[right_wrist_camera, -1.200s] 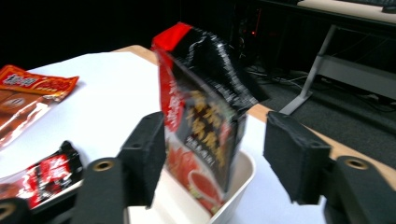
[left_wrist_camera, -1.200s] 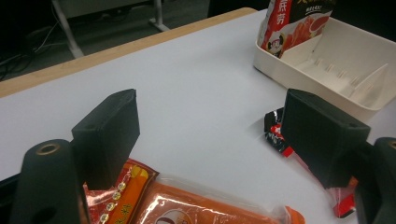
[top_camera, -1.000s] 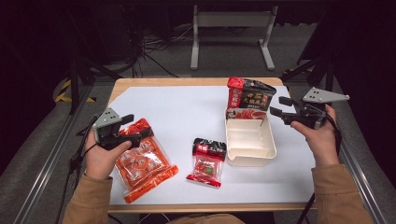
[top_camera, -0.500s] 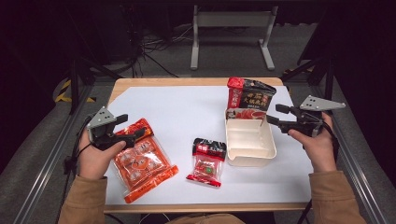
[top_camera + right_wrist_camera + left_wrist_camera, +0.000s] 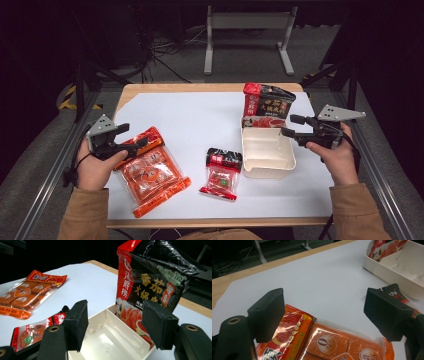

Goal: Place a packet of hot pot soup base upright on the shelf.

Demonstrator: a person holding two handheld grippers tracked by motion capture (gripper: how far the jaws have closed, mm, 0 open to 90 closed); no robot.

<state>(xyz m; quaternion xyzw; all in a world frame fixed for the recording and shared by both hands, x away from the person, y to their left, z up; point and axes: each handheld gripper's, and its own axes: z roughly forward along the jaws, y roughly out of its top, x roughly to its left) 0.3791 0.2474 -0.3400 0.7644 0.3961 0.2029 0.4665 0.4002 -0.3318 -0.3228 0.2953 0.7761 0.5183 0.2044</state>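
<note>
Orange snack pack lies flat at the near left of the white table sheet, largest item in reach; your left gripper hovers over its far end, jaws spread wide, nothing between them. White divided tray sits right of centre, with the black-and-red pouch standing upright in its far compartment. Your right gripper points at the tray's right rim, jaws apart and empty, just beside the pouch. Small red-and-black packet lies flat between pack and tray, touching neither.
</note>
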